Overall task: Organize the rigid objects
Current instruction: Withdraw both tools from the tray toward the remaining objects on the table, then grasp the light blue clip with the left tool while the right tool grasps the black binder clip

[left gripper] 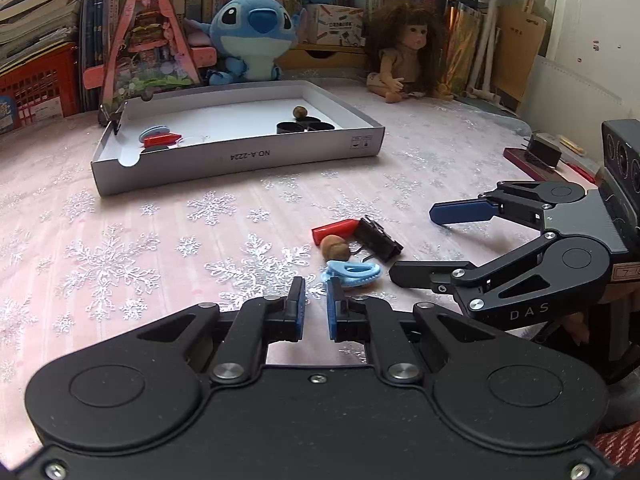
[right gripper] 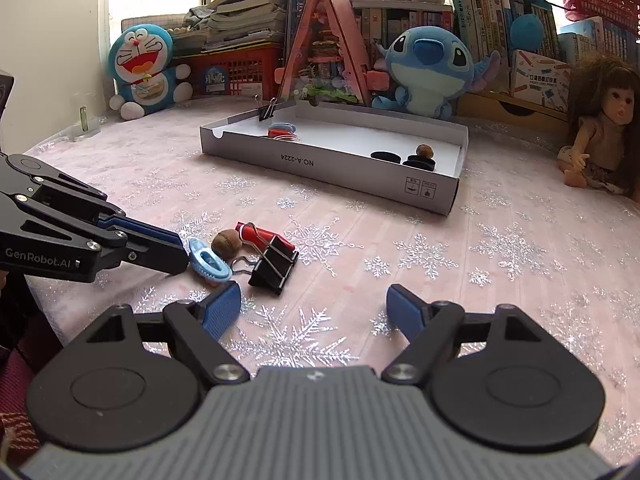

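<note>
A small pile lies on the snowflake cloth: a red cylinder (left gripper: 334, 229), a brown nut (left gripper: 335, 247), a black binder clip (left gripper: 378, 238) and a light blue plastic clip (left gripper: 352, 275). The pile also shows in the right wrist view: blue clip (right gripper: 210, 260), nut (right gripper: 226, 243), red cylinder (right gripper: 265, 235), binder clip (right gripper: 275, 266). My left gripper (left gripper: 316, 303) is nearly closed with a narrow gap, empty, its tips right next to the blue clip. My right gripper (right gripper: 314, 307) is open wide and empty, just right of the pile. A white box tray (left gripper: 240, 156) sits farther back.
The tray (right gripper: 332, 160) holds black caps (left gripper: 306, 125), a nut (left gripper: 300, 112), a red piece and a blue clip (left gripper: 158, 138); a binder clip (right gripper: 267, 110) grips its rim. Stitch plush (left gripper: 252, 36), doll (left gripper: 404, 56), Doraemon plush (right gripper: 142, 72) and books line the back.
</note>
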The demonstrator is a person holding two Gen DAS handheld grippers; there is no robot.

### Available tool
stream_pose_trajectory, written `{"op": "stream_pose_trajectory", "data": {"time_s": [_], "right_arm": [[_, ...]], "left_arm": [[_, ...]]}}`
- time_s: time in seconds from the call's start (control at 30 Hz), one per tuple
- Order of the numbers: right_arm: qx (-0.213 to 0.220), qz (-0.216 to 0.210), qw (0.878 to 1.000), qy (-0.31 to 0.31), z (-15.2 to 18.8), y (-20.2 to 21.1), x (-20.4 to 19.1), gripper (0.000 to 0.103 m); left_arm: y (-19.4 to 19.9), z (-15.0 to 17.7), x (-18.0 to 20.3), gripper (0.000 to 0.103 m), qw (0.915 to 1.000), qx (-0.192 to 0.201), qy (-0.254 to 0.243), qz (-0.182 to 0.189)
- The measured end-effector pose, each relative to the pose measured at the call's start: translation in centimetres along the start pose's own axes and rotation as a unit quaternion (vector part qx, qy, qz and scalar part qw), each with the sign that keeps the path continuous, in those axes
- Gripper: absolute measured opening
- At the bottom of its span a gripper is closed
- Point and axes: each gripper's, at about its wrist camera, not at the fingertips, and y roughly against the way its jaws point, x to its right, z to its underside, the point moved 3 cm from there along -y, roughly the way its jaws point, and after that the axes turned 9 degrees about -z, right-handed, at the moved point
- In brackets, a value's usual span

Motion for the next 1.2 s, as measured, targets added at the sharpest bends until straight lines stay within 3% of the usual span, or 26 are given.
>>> {"op": "stream_pose_trajectory", "data": {"time_s": [0.23, 0.43, 0.57, 0.67, 1.0, 1.2], "right_arm": [[0.003, 0.013, 1.000, 0.015, -0.6, -1.1, -1.0, 0.088], [0.002, 0.031, 1.000, -0.002, -0.7, -1.2, -0.3, 0.087], [0.004, 0.046, 0.999, -0.025, -0.7, -1.1, 0.8, 0.087], [0.008, 0.050, 0.998, -0.042, -0.7, -1.0, 1.4, 0.087], [0.015, 0.077, 0.995, -0.056, -0.6, -0.8, 2.3, 0.087], [0.018, 0.111, 0.991, -0.067, -0.7, -0.6, 3.1, 0.087]], "left_arm": [[0.3, 0.3, -0.3, 0.012, 0.9997, 0.010, -0.009, -0.018], [1.0, 0.4, 0.1, 0.013, 0.9995, 0.025, -0.017, -0.007], [1.0, 0.3, 0.7, 0.035, 0.9992, 0.029, -0.024, 0.012], [0.5, 0.3, 1.6, 0.035, 0.9986, 0.031, -0.043, 0.010], [-0.3, -0.1, 3.0, 0.036, 0.9981, 0.027, -0.041, 0.037], [-0.8, -0.3, 3.8, 0.036, 0.9972, 0.027, -0.050, 0.049]]}}
